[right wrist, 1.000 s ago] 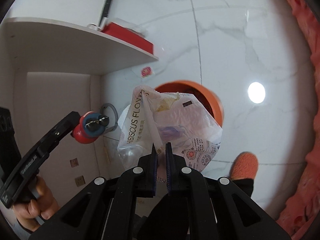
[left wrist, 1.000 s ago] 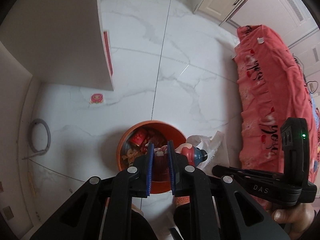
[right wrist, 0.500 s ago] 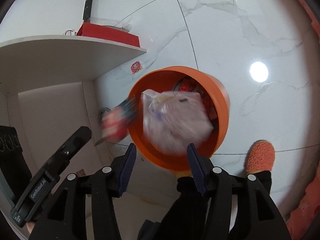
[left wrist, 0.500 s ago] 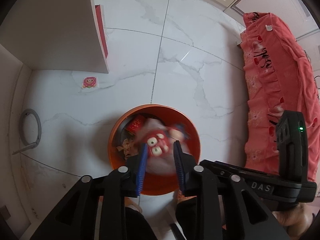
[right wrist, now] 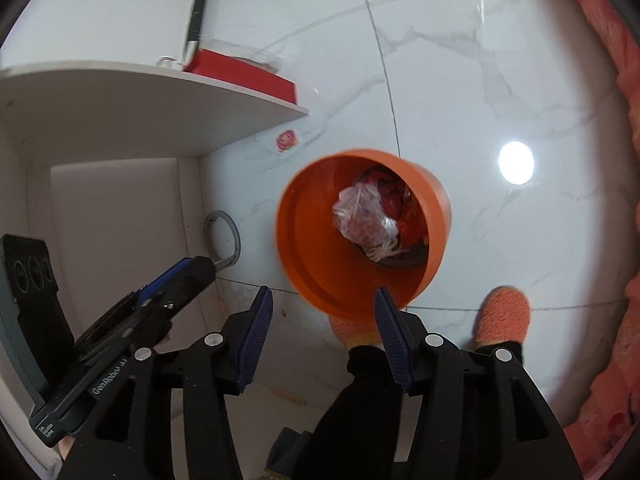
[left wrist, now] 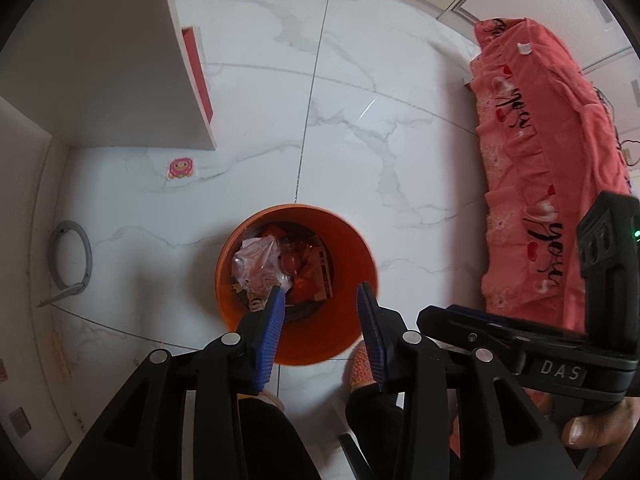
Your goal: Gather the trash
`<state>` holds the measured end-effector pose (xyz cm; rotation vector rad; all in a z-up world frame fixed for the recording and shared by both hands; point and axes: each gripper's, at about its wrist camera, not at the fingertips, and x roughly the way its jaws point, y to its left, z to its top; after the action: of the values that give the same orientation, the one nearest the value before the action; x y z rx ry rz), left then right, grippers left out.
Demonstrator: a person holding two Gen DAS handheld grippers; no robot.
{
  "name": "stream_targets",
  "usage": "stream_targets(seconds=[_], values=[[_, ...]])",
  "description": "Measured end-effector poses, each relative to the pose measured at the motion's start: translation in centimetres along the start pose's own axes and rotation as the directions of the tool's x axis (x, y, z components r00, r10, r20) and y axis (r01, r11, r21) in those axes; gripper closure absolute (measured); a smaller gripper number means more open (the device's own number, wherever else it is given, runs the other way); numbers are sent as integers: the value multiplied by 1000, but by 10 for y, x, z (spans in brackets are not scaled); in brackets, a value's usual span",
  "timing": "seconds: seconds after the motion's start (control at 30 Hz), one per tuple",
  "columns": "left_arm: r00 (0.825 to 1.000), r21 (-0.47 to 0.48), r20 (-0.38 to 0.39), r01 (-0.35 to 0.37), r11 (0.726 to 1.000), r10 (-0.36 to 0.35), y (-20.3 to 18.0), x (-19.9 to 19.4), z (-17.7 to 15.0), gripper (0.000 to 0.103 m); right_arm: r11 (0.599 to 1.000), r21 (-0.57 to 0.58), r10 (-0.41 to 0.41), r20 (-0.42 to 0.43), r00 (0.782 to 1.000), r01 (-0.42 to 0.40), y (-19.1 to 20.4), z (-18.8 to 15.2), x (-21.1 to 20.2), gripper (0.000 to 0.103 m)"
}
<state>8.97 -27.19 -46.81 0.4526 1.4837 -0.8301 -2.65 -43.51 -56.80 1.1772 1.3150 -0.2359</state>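
An orange bin [left wrist: 356, 256] [right wrist: 304, 240] stands on the white marble floor. Inside lie a crumpled clear plastic bag [left wrist: 258, 266] [right wrist: 362, 214] and red wrappers [left wrist: 306, 276] [right wrist: 408, 208]. My left gripper [left wrist: 320, 294] hangs over the bin's near side, its jaws opening with nothing between them. My right gripper [right wrist: 322, 294] stands open and empty just short of the bin's near rim. The right gripper's body [left wrist: 560, 344] shows at the right of the left wrist view, and the left gripper's body [right wrist: 132, 312] at the left of the right wrist view.
A white shelf unit [left wrist: 120, 60] [right wrist: 140, 112] with a red box [right wrist: 244, 72] stands left of the bin. A pink sticker [left wrist: 181, 168] [right wrist: 287, 140] and a grey ring [left wrist: 78, 260] [right wrist: 224, 236] lie on the floor. A pink cover [left wrist: 552, 152] hangs at the right. Orange slippers [right wrist: 506, 312] stand near the bin.
Both grippers opened over the bin. The red toy-like item fell from the left one and the plastic bag from the right; both now lie inside the bin.
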Motion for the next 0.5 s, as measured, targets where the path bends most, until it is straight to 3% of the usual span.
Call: stream_targets(seconds=[0.1, 0.27, 0.37, 0.5], values=[[999, 14, 31, -12, 1000, 12, -12, -33, -2, 51, 999, -50, -16, 31, 999, 17, 22, -10, -37, 49], [989, 31, 143, -26, 999, 21, -33, -115, -7, 51, 970, -220, -68, 153, 986, 101, 80, -33, -119, 43], [972, 26, 231, -55, 998, 47, -45, -170, -13, 42, 933, -327, -68, 243, 968, 148, 119, -51, -168, 42], [934, 7, 350, -81, 997, 74, -53, -239, -27, 42, 888, -432, 4, 353, 936, 160, 168, -78, -234, 42]])
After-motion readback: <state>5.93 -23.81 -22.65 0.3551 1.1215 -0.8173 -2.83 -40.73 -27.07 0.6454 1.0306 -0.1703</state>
